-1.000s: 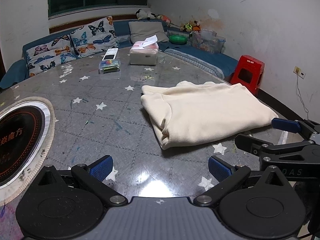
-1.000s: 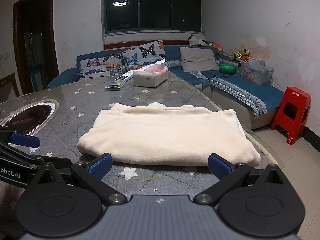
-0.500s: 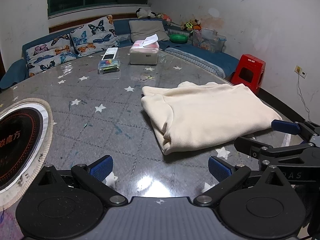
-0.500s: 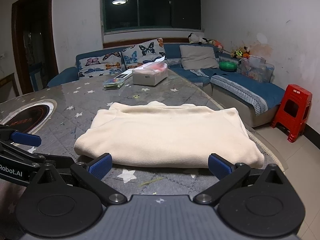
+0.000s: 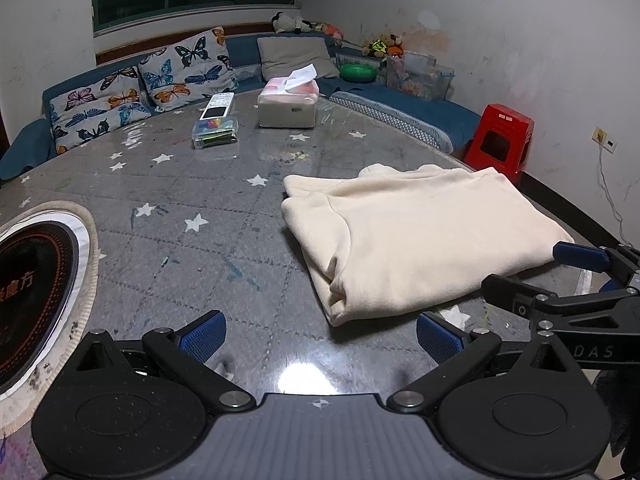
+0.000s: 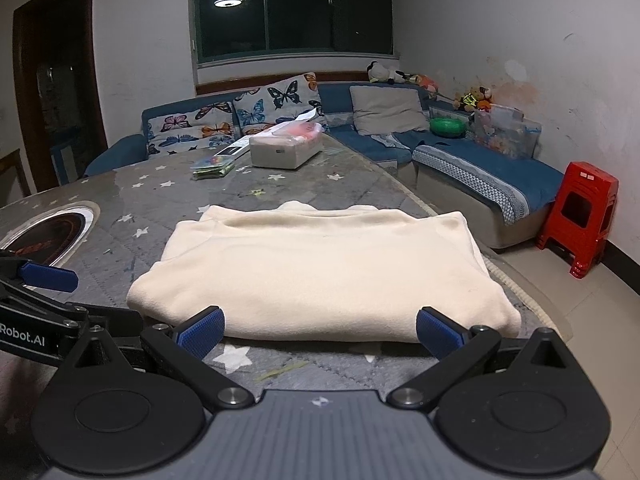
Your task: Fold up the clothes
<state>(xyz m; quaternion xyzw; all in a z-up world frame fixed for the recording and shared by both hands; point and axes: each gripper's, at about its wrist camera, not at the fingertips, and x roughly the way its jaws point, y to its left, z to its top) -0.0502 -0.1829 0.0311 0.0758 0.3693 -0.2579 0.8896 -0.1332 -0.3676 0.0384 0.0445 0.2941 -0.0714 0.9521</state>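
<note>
A cream garment [image 5: 416,236] lies folded into a rectangle on the grey star-patterned table [image 5: 180,208], toward its right edge. My left gripper [image 5: 320,334] is open over bare table, just left of the garment's near corner, holding nothing. The right gripper [image 6: 318,330] is open too, its blue fingertips [image 6: 202,330] level with the near hem of the garment [image 6: 320,268], with no cloth between them. In the left wrist view the right gripper [image 5: 576,280] shows at the right edge. Its counterpart, the left gripper [image 6: 48,300], appears at the left of the right wrist view.
A tissue box [image 5: 288,104], a clear case of small items [image 5: 215,130] and a remote lie at the table's far side. A round cooktop [image 5: 36,292] is set into the table at left. A blue sofa [image 6: 460,160] and a red stool [image 6: 580,220] stand beyond.
Both grippers have edged a little forward toward the garment; the right one now sits closer to its near hem. The garment has not moved and both stay open.
</note>
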